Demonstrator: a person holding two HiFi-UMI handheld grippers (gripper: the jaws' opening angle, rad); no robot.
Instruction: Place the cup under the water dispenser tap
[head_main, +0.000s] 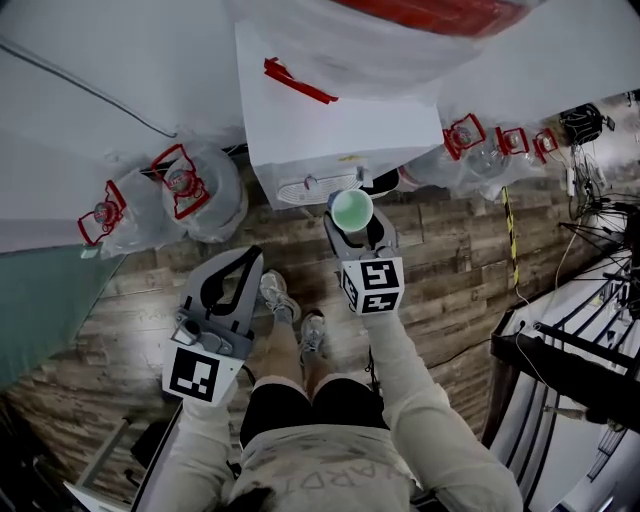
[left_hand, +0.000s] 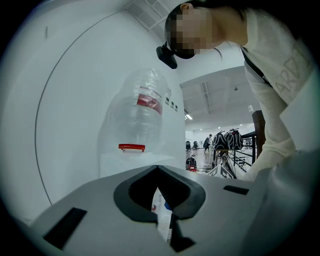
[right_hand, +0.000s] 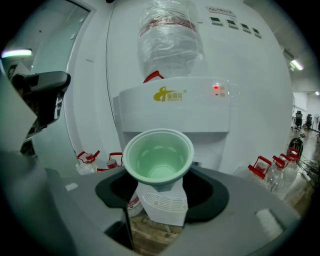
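Cup (right_hand: 158, 159): pale green, empty, upright, mouth open toward the R gripper cam. Sits pinched low on its wall btwn fingers of R gripper (right_hand: 160, 192), which stand wide apart round it. Hangs clear of any surface, right in front of water dispenser (right_hand: 175, 102), at the mouth of its recess. Shows above the white drip tray (right_hand: 162, 202) w/ slotted grille, not touching it. In head view, lies just at the dispenser's front edge.

Dispenser: white, gold logo on front, small red light (right_hand: 216, 88) at the right of the panel. Carries a big clear bottle (right_hand: 170, 40) neck-down on top.

L gripper (head_main: 245, 262): fingers pressed together, nothing btwn them. Hangs at the left, well apart from cup, pointing toward the dispenser.

Wood-plank floor (head_main: 450, 270): holds clear bottles w/ red handles (head_main: 200, 190) both sides of the dispenser. Person's shoes (head_main: 275, 295) btwn the two grippers.
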